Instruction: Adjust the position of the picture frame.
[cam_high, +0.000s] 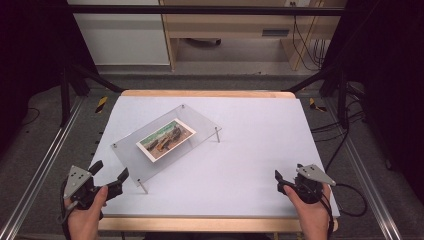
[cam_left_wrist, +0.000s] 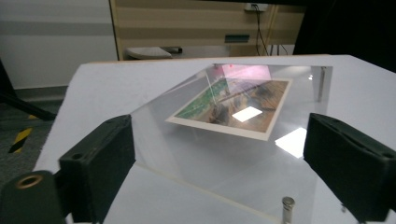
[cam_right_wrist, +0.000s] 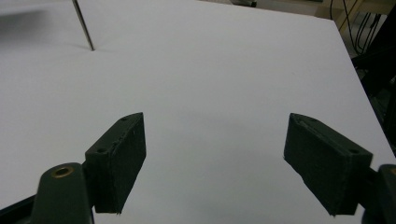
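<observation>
Two tools rest at the near edge of the worktop (cam_high: 250, 130), one in each of the person's hands, and neither grips anything. The left tool (cam_high: 109, 172) sits at the near left corner with its jaws spread wide; in the left gripper view they frame the near edge of the clear plate (cam_left_wrist: 224, 163) without touching it. The right tool (cam_high: 279, 181) lies at the near right, well apart from the plate, its jaws likewise standing wide over bare white surface in the right gripper view.

The clear plate (cam_high: 150, 167) stands left of centre, raised on thin metal posts (cam_high: 217, 134) at its corners and turned at an angle to the worktop's edges. A photo card (cam_high: 166, 140) with a white border lies flat at the plate's middle; from the left gripper view it appears to rest on top of the plate, though the reflections make it hard to be sure that it is not beneath.

Judged from this, the work has barely begun: the card sits square and untouched, no post is disturbed, and both tools are only poised. The left tool is nearest and points toward the plate, so the approach to the card or the plate is likely the step in hand. Everything beyond that approach is left to do.
</observation>
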